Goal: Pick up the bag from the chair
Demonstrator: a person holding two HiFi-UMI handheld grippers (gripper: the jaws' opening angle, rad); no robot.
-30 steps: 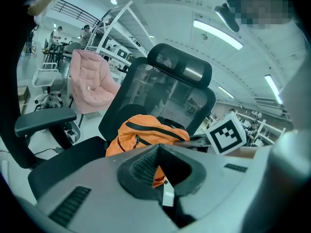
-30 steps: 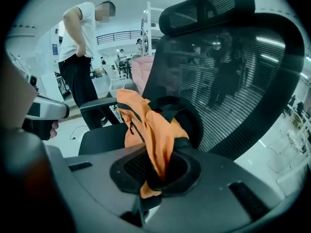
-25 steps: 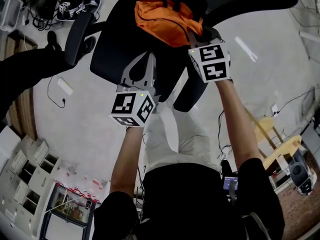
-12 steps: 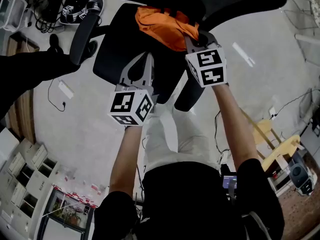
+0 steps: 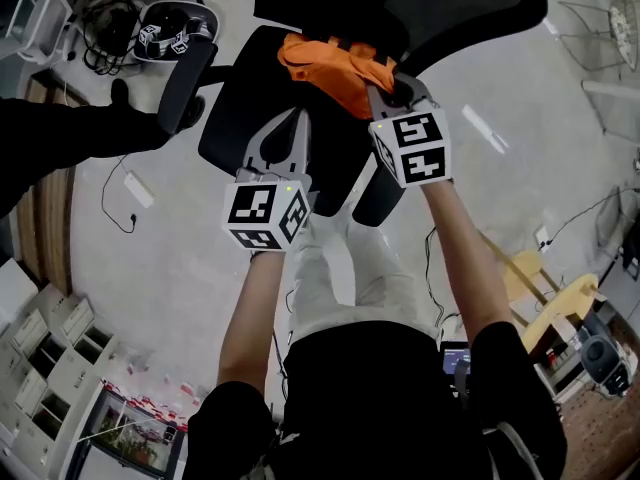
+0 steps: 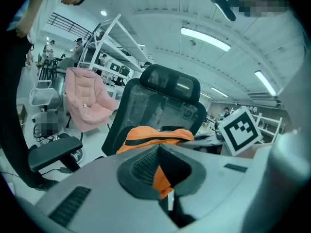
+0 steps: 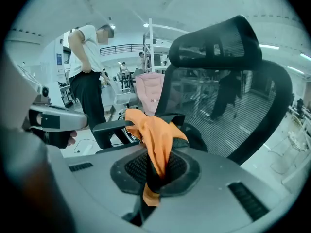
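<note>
On chair (image 5: 235,118), left gripper (image 6: 163,174) and right gripper (image 7: 156,169) both pinch orange bag (image 5: 335,63) fabric. Raise both evenly, straight up off chair, with a tight pinch.

Black office chair (image 5: 235,88) standing on the pale floor (image 5: 180,268). Orange bag (image 5: 335,63) bunched over the rear of its seat, contact hard to read. White power strip (image 5: 138,190) lying on the floor, left of the chair.
</note>
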